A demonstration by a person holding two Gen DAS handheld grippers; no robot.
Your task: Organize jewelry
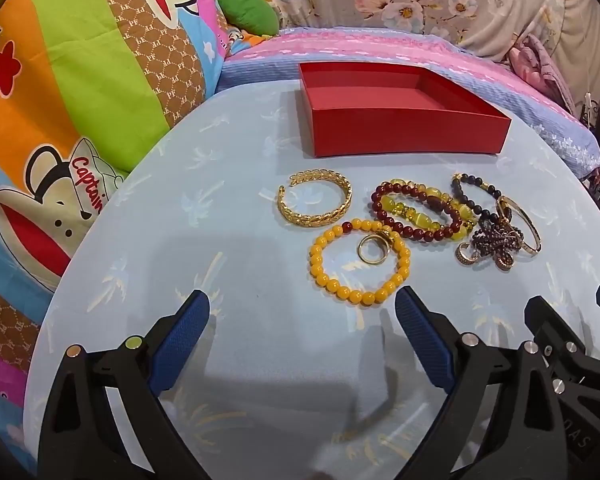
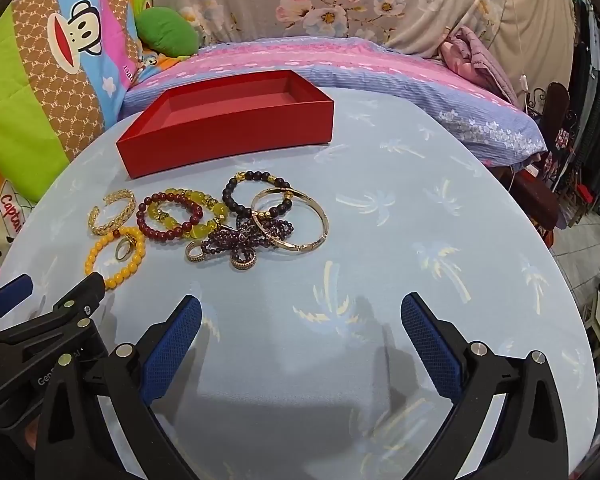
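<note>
Here, the left gripper (image 1: 302, 312) and right gripper (image 2: 300, 314) hover with jaws spread wide, holding nothing, above the table (image 2: 420, 240); bracelets (image 1: 416, 212) and rings (image 1: 374, 249) lie clustered near the red box (image 1: 400, 132).

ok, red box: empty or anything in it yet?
Empty. The red box shows only bare floor in both views; all the jewelry, including the gold cuff, lies on the table in front of it.
</note>
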